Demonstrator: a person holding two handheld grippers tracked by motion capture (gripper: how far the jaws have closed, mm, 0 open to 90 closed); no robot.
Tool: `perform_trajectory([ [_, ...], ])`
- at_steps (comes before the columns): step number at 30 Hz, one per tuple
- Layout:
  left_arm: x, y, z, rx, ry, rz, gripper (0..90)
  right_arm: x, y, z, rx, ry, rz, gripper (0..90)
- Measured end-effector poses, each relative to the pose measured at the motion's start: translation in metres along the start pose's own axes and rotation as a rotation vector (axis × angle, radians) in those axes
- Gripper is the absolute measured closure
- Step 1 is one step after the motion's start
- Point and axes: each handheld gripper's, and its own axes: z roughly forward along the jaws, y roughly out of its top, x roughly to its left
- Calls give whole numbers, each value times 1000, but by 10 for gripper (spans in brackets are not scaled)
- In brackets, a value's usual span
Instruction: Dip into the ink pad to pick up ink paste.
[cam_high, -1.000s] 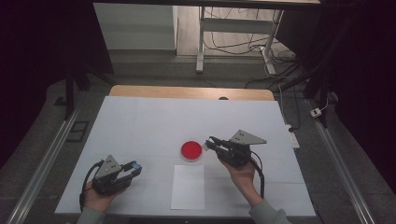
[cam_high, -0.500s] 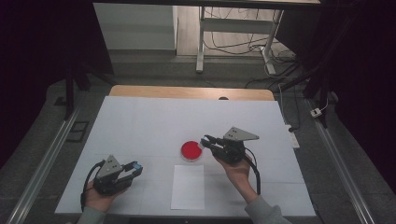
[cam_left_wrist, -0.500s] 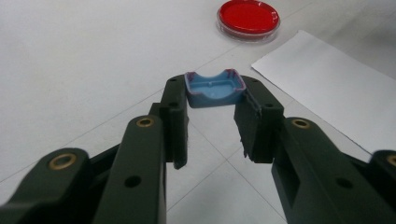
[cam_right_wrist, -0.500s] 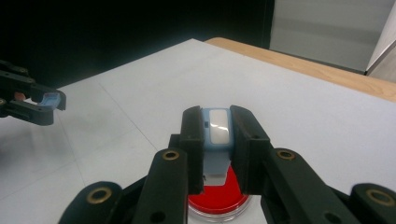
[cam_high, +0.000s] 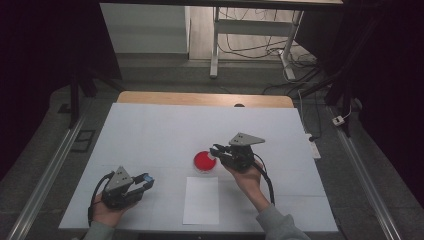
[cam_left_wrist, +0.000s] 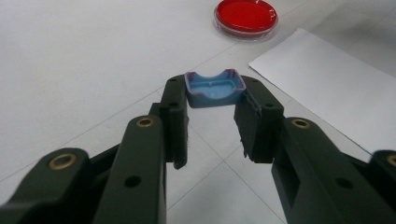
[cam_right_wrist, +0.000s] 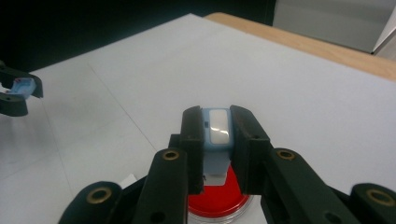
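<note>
A red round dish (cam_high: 204, 162) with a clear rim lies near the table's middle; it also shows as the red dish (cam_left_wrist: 246, 16) in the left gripper view. My right gripper (cam_high: 216, 150) hovers at its right edge, shut on a small pale blue block (cam_right_wrist: 217, 133) with a white face. The dish (cam_right_wrist: 217, 201) lies just under those jaws. At the front left, my left gripper (cam_high: 147, 180) rests low, shut on a small blue curved-edge piece (cam_left_wrist: 215, 88) pinched at its tips.
A white paper sheet (cam_high: 201, 200) lies in front of the dish, between the two hands. The white table top (cam_high: 150, 130) ends in a wooden strip (cam_high: 200, 98) at the far edge. Dark floor, rails and cables surround the table.
My right gripper has moved a little to the left with its pale blue block, closer over the red dish. The left gripper has stayed where it was.
</note>
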Motion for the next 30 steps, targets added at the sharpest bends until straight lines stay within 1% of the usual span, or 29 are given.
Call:
perform_trajectory([
  [7,0,0,0,1,-1,1,652,0,-2,12,44,-9,-9,755],
  [10,0,0,0,1,-1,-2,652,0,-3,14,63,-15,-19,755],
  [13,0,-1,1,3,0,-1,652,-1,-4,15,70,-22,-16,755],
  [21,0,-1,1,7,-1,0,651,-2,-7,18,82,-25,-15,755],
  [22,0,-1,2,7,-1,0,651,-2,-8,18,91,-28,-19,755],
  [27,0,-1,2,8,-1,0,651,-2,-9,23,96,-22,-17,755],
  [30,0,-1,1,8,-1,0,651,-1,-10,26,106,-29,-22,755],
])
